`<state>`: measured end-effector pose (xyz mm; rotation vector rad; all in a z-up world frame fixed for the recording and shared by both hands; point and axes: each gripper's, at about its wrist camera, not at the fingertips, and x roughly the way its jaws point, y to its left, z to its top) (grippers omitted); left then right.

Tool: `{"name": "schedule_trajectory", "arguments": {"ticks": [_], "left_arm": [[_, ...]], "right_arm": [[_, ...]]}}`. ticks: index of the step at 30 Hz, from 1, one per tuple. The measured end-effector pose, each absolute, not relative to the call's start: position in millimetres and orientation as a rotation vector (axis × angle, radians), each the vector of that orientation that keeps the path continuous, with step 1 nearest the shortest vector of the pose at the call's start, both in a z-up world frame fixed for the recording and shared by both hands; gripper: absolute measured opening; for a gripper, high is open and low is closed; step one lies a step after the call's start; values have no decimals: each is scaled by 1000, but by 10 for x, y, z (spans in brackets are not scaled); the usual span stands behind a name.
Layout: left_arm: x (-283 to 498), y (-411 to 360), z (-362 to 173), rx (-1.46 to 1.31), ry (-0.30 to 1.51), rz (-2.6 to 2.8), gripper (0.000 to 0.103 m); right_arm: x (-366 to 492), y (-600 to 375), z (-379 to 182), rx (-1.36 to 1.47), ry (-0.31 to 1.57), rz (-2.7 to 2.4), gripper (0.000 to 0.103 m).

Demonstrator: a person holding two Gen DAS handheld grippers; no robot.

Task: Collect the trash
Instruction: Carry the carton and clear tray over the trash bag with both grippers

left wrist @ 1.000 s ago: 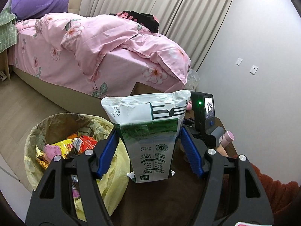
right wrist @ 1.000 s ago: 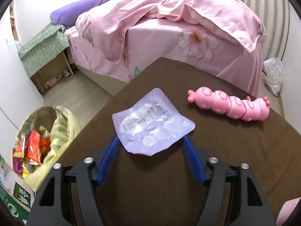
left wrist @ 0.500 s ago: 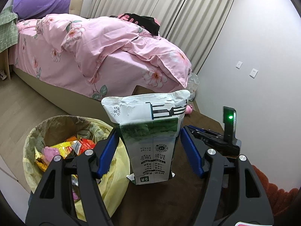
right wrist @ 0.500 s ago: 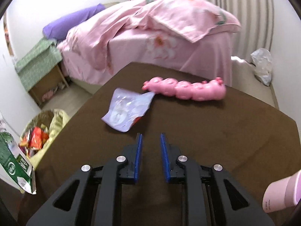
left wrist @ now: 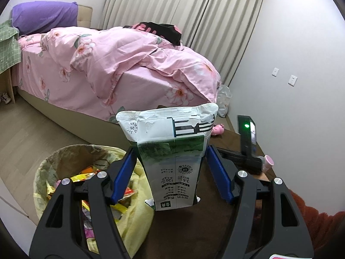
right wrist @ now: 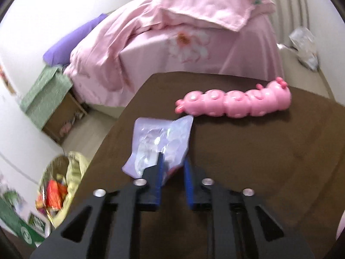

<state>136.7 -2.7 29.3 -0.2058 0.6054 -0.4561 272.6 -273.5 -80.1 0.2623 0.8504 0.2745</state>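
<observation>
Left gripper gripping upside-down green-white carton printed "120" and "3.6"; right gripper, jaws just closing, pinching purple wrapper on brown table.

A pink caterpillar toy lies on the dark brown worktop. Beyond it stands a bed with a rumpled pink floral duvet and a purple pillow. Pleated curtains hang behind. A pink cup sits near the worktop's far right edge.
</observation>
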Motion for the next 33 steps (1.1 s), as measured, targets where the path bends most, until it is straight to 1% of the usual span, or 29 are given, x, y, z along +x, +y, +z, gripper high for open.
{"name": "schedule_trajectory", "arguments": {"ticks": [4,14,20,23,27,31,33], "left_arm": [[1385,79,239,-229,613,-427,63],[1298,325,391,-215,569,-355,63],[1262,625,518,-197,501,-261,63],[1284,842,502,-188,475,-186,63],[1437,1087,224,-237,554,-153,63],[1524,1186,-152,-257,654,-150,62],[1558,1183,-290,-253,681,-164,61]], "right_arm": [[2557,-2712,-649,234,809,317,5],[2043,-2335,84,97,636,464,5],[1913,-1989,282,48,610,558,5],[1941,-1760,305,21,614,602,5],[2043,-1431,253,-5,658,673,5],[2200,-1063,5,-84,755,734,5],[2283,-861,-207,-137,823,761,5]]}}
